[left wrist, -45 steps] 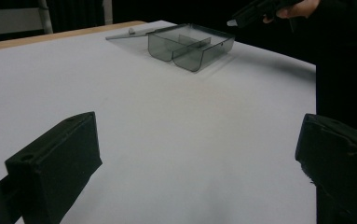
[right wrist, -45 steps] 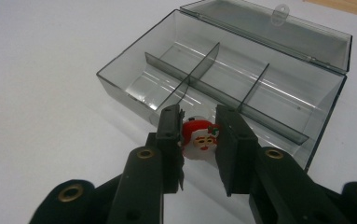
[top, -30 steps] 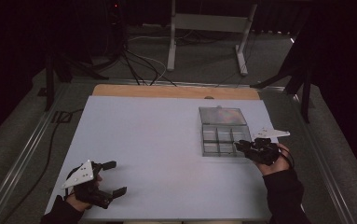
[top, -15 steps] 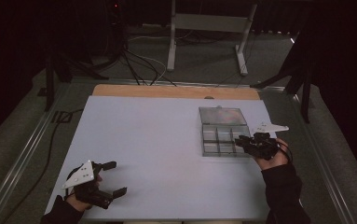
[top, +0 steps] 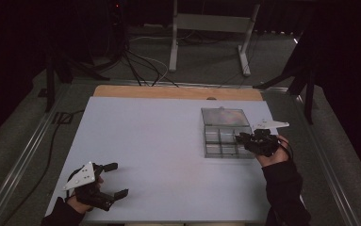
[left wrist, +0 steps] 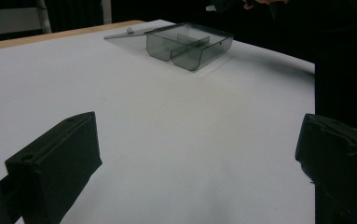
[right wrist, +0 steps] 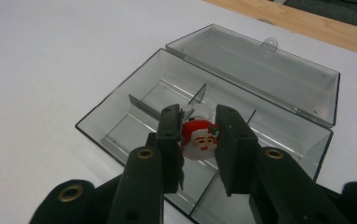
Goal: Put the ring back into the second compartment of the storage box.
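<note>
Right tool [right wrist: 198, 135], clamped on small round red-and-white Santa charm [right wrist: 199, 138], has moved over clear plastic compartment box [right wrist: 134, 109], ready to drop; left tool [top: 106, 181] rests wide open on white counter [top: 159, 141]

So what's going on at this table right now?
A person is working with a handheld tool in each hand. The right tool grips a small Santa charm between its jaws and holds it over the open clear compartment box, whose lid lies flat behind it. The charm looks about to go into one of the divided sections. The left tool sits idle with its jaws wide open, holding nothing, near the front left of the white table.
</note>
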